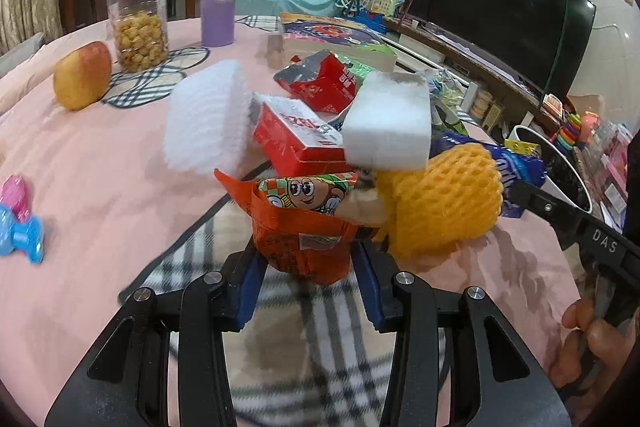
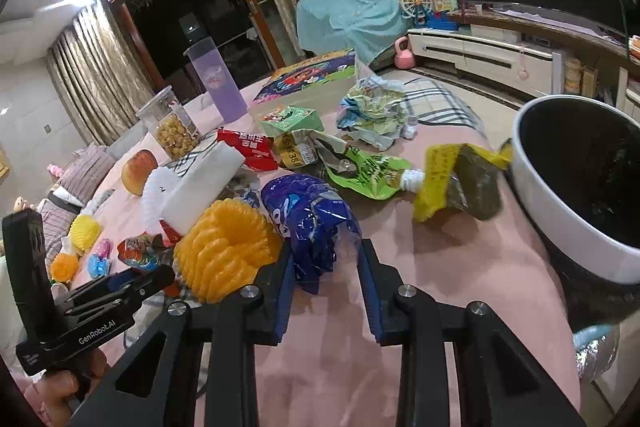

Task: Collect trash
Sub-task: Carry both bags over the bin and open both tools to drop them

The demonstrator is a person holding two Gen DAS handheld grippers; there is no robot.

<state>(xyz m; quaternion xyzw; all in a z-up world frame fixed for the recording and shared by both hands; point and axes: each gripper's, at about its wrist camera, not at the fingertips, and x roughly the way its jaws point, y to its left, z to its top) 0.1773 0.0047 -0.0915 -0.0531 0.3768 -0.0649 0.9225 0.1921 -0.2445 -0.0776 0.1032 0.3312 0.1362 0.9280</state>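
L hand-held gripper [image 1: 308, 291] level, clamps orange wrapper [image 1: 304, 239].

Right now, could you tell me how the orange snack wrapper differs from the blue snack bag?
The orange snack wrapper sits clamped upright in the left gripper; the blue snack bag lies crumpled on the table, between the open right gripper's fingers, ungripped. Both are empty-looking snack packaging.

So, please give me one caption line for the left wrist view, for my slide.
Left gripper closes on an orange snack wrapper beside yellow foam netting on the pink tablecloth.
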